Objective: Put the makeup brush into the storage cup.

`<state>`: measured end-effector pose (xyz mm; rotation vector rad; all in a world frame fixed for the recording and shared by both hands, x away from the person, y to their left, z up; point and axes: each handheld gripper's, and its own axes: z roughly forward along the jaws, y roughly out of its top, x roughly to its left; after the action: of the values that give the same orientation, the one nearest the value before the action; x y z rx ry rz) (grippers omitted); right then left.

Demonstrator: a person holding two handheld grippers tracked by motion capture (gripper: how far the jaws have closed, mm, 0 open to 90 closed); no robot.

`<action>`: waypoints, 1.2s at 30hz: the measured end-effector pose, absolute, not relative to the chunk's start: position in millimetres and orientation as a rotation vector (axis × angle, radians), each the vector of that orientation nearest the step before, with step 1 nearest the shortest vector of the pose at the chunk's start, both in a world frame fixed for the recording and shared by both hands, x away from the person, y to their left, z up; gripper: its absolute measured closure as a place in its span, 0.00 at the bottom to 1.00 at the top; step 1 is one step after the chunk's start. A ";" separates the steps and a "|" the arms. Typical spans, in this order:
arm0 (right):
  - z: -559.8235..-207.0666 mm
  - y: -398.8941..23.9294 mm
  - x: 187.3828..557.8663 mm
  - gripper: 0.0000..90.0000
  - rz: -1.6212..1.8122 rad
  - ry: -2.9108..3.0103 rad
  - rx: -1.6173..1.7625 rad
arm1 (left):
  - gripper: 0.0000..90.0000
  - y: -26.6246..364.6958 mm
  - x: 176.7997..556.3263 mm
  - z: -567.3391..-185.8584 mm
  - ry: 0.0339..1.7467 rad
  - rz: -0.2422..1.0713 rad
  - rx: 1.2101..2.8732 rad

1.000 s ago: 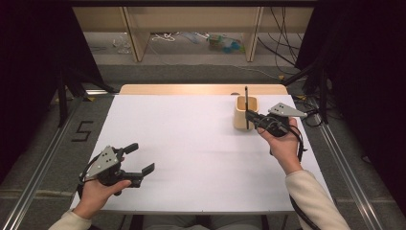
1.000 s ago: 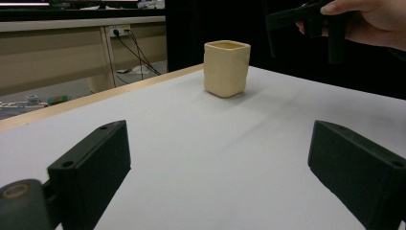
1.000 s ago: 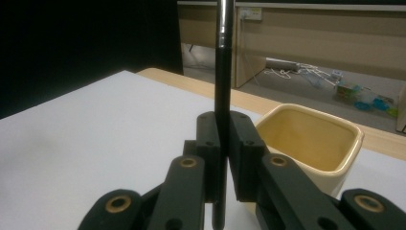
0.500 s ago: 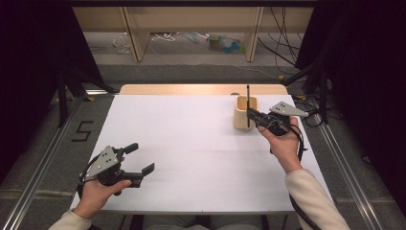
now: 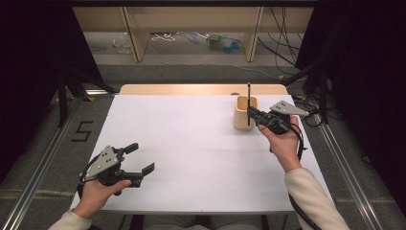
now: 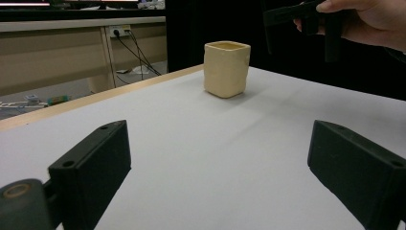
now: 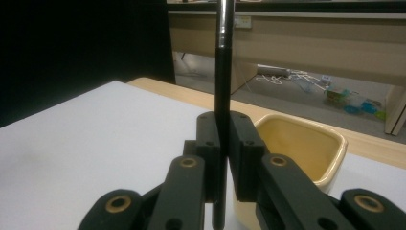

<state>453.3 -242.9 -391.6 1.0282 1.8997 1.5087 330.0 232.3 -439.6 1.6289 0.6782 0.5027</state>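
A cream square cup [image 5: 244, 113] stands at the back right of the white table [image 5: 191, 143]. My right gripper [image 5: 250, 113] is shut on a thin black pen [image 5: 248, 98], held upright just beside the cup's right rim, its lower end hanging near the rim. In the right gripper view the pen [image 7: 222, 86] is pinched between the pads of the right gripper [image 7: 224, 143], with the cup [image 7: 306, 143] just behind and to the right. My left gripper [image 5: 140, 158] rests open and empty at the near left. In the left gripper view its jaws [image 6: 220, 177] stand wide apart, facing the cup [image 6: 226, 68] far off.
A wooden strip [image 5: 201, 89] runs along the table's far edge. Metal rails [image 5: 344, 167] flank both sides. A floor mark "5" [image 5: 82, 130] lies on the left. Furniture legs and cables [image 5: 282, 28] sit beyond the table.
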 end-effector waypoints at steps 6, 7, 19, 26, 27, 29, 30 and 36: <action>-389.6 -243.3 453.7 0.94 1.506 1.899 1.033 | 0.08 232.2 329.9 -439.7 0.678 0.502 1.629; -389.5 -243.2 453.5 0.94 1.507 1.901 1.042 | 0.08 232.2 329.9 -439.8 0.678 0.502 1.630; -388.5 -244.0 458.3 0.94 1.512 1.869 1.048 | 0.08 232.3 330.0 -439.8 0.680 0.502 1.630; -385.3 -241.0 463.8 0.94 1.513 1.860 1.046 | 0.08 232.6 330.0 -439.9 0.683 0.501 1.628; -385.0 -240.5 464.3 0.94 1.512 1.862 1.051 | 0.08 232.6 330.1 -440.0 0.684 0.500 1.629; -385.1 -240.2 465.2 0.94 1.509 1.860 1.052 | 0.08 232.6 330.1 -440.1 0.684 0.499 1.628; -385.1 -240.6 465.4 0.94 1.505 1.862 1.054 | 0.08 232.6 330.0 -440.0 0.683 0.500 1.629; -386.4 -242.8 467.4 0.94 1.514 1.839 1.068 | 0.08 232.0 330.0 -440.1 0.682 0.500 1.630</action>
<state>467.4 -242.8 -386.4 1.0675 1.8389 1.5143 330.0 232.0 -440.1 1.6297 0.6824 0.4996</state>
